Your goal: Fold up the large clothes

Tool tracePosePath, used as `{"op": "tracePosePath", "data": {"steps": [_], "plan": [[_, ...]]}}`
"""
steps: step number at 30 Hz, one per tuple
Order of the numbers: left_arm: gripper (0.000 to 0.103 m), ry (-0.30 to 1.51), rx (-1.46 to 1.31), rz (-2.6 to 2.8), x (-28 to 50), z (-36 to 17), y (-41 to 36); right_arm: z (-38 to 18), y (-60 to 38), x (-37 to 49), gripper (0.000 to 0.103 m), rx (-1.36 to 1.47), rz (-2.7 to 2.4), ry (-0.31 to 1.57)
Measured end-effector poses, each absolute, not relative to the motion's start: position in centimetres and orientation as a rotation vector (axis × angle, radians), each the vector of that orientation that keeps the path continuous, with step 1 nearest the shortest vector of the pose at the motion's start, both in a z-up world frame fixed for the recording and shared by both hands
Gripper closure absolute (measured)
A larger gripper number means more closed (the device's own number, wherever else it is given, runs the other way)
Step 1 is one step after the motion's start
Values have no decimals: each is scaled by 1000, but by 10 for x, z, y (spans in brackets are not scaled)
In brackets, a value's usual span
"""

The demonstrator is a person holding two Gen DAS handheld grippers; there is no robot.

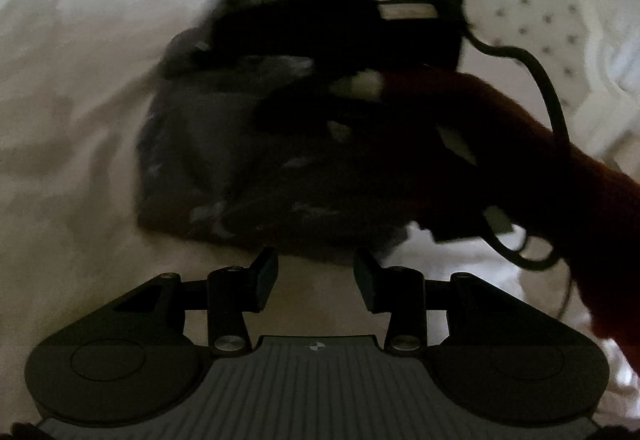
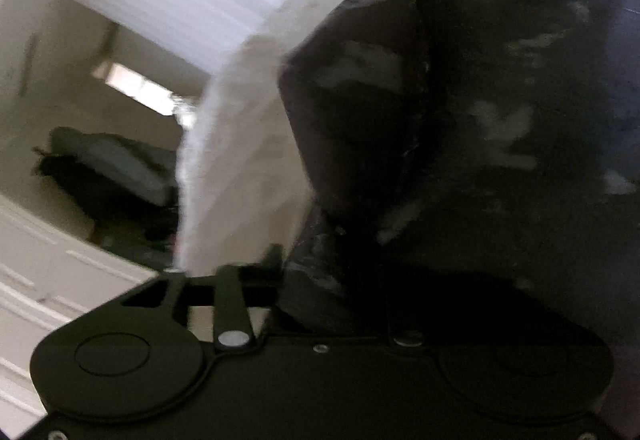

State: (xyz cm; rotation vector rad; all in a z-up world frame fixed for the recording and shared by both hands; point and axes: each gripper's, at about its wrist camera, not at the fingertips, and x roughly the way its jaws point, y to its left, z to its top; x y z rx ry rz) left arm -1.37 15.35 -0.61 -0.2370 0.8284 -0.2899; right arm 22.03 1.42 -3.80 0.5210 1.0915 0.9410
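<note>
A dark grey garment (image 1: 224,160) with pale markings lies bunched on a white bed (image 1: 72,100). My left gripper (image 1: 316,278) is open and empty, hovering just short of the garment's near edge. In the left wrist view my right gripper's body (image 1: 320,16) reaches over the far side of the garment, held by an arm in a dark red sleeve (image 1: 520,144). In the right wrist view my right gripper (image 2: 320,264) is shut on a fold of the dark garment (image 2: 440,120), which drapes over its right finger and fills the right half of the view.
A tufted white headboard (image 1: 528,12) stands at the back right. A black cable (image 1: 548,92) loops from the right gripper. The white bed edge (image 2: 240,160) runs up the right wrist view, with a dark piece of furniture (image 2: 112,176) and white cabinet doors (image 2: 48,296) beyond.
</note>
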Motion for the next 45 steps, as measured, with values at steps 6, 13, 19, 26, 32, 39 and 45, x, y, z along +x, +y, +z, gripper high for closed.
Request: {"op": "tracePosePath", "data": {"steps": [6, 13, 19, 26, 32, 39, 45], "plan": [[61, 697, -156, -396, -16, 20, 139, -2, -10, 207, 17, 551, 1030, 973], [53, 526, -22, -353, 5, 38, 128, 29, -71, 203, 15, 541, 865, 786], [53, 505, -39, -184, 31, 25, 149, 20, -100, 195, 27, 459, 679, 736], [55, 753, -250, -47, 48, -38, 194, 12, -101, 197, 55, 309, 609, 666], [55, 738, -235, -51, 46, -39, 194, 16, -82, 213, 55, 169, 581, 639], [55, 729, -242, -57, 43, -41, 196, -17, -37, 261, 61, -11, 474, 754], [55, 738, -247, -49, 46, -42, 198, -37, -6, 270, 62, -162, 448, 770]]}}
